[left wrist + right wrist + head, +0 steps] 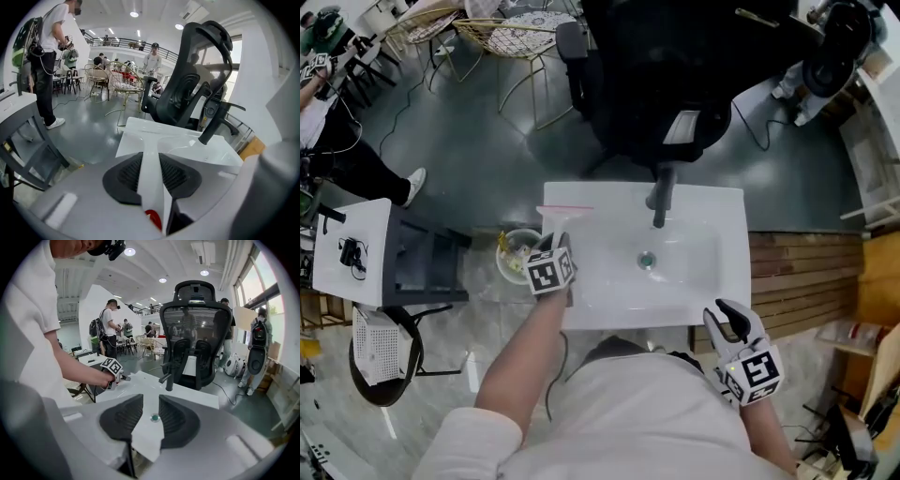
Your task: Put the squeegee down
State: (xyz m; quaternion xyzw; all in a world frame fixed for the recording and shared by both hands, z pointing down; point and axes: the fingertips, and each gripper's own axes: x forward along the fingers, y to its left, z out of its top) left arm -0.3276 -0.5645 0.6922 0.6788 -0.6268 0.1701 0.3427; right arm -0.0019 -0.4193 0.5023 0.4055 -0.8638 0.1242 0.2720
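Observation:
A white squeegee [562,218] with a thin pink blade lies over the back left part of the white sink [712,281]. My left gripper [560,242] is shut on its handle. In the left gripper view the white handle [150,159] runs between the two dark pads to a T-shaped head over the sink rim; whether the head touches the rim I cannot tell. My right gripper [728,322] hovers at the sink's front right corner, open, with nothing between its fingers. Between its jaws the right gripper view shows the drain [154,417].
A black faucet [661,197] rises at the sink's back edge, with a black office chair [656,84] behind it. A small bin [517,255] and a white side table [352,253] stand to the left, wooden boards [797,281] to the right. People stand farther back.

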